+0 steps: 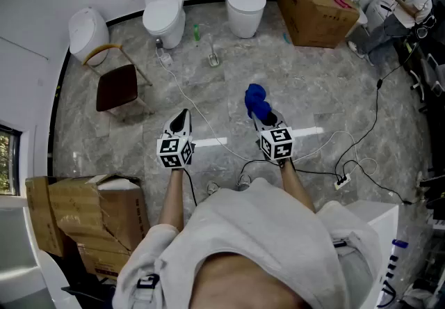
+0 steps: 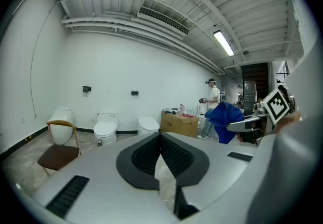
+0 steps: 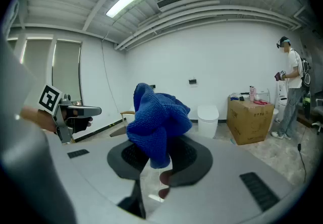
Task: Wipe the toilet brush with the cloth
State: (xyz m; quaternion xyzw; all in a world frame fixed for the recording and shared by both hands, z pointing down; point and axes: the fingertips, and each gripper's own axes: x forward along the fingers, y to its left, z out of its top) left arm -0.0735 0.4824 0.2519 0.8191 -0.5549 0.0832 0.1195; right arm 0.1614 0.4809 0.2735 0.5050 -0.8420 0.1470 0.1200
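Right gripper [image 3: 160,161] clamped on blue cloth [image 3: 156,122]; left gripper [image 2: 161,140] jaws together, empty. What I take for the toilet brush [image 1: 214,58] sits on the floor [image 1: 313,85], well apart from both. Wiping not begun; approach and wipe remain

Deep blue cloth [image 3: 157,119] with a knitted weave. The left hand-held gripper [image 1: 181,118] and right hand-held gripper [image 1: 263,117] have pale grey bodies and black pads, and their cubes carry black-and-white square markers. The floor [image 1: 313,85] is grey with marble veining. White toilets [image 1: 164,12]. The chair [image 1: 117,86] has a dark brown seat. Tan cardboard box [image 1: 316,12].
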